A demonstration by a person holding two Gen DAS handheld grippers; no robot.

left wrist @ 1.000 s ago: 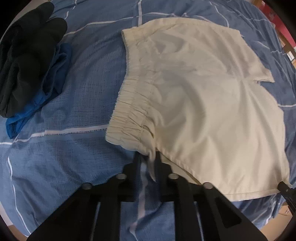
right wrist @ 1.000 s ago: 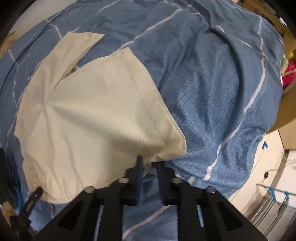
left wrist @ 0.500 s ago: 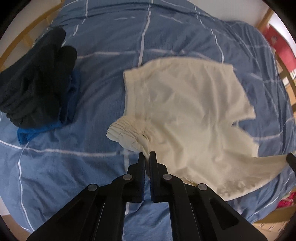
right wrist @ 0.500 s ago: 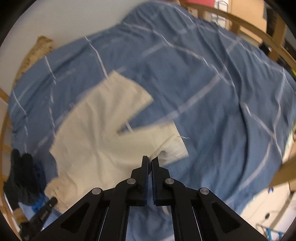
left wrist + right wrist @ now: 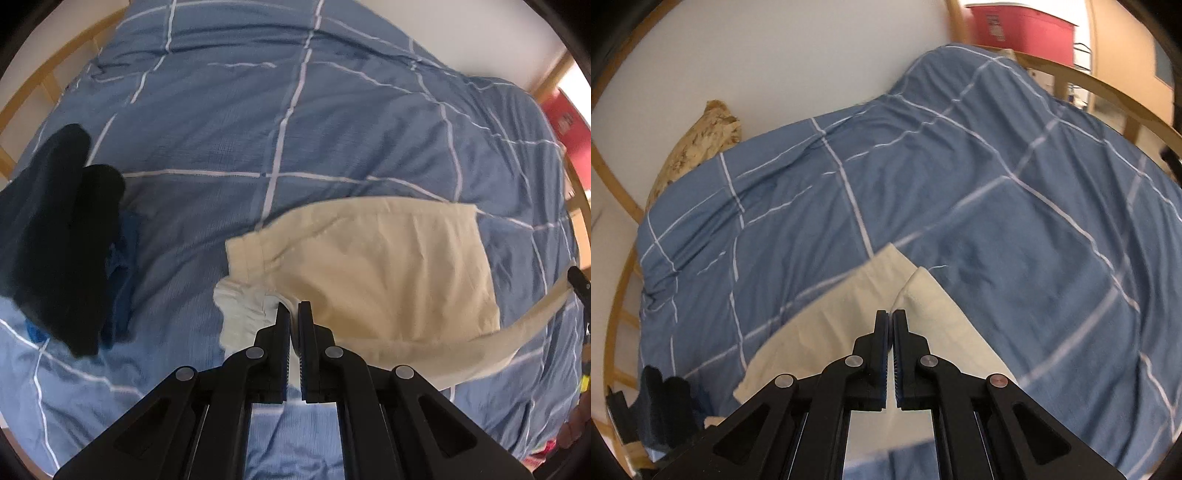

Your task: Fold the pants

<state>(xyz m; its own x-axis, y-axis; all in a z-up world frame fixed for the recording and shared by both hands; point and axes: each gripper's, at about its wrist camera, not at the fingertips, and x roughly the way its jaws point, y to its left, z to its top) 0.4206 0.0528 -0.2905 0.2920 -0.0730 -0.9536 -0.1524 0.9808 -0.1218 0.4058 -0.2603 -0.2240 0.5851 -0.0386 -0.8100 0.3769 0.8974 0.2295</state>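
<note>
Left wrist view: blue checked duvet (image 5: 221,147) carries cream pants (image 5: 388,266); above it, left gripper (image 5: 294,308) and right gripper (image 5: 890,317) each clamp cream fabric.

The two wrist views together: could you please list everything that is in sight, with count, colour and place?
shorts: one pair, cream, on the near part of the bed, near edge lifted by both grippers
duvet: one, blue with white grid lines, covering the bed
dark clothes: one pile, black over a blue piece, at the left of the duvet
pillow: one, tan patterned, at the far left end of the bed by the wall
bed frame: one, light wood, around the bed
red box: one, red, beyond the far end of the bed
left gripper: one, black, shut on the waistband corner of the shorts
right gripper: one, black, shut on the hem end of the shorts
</note>
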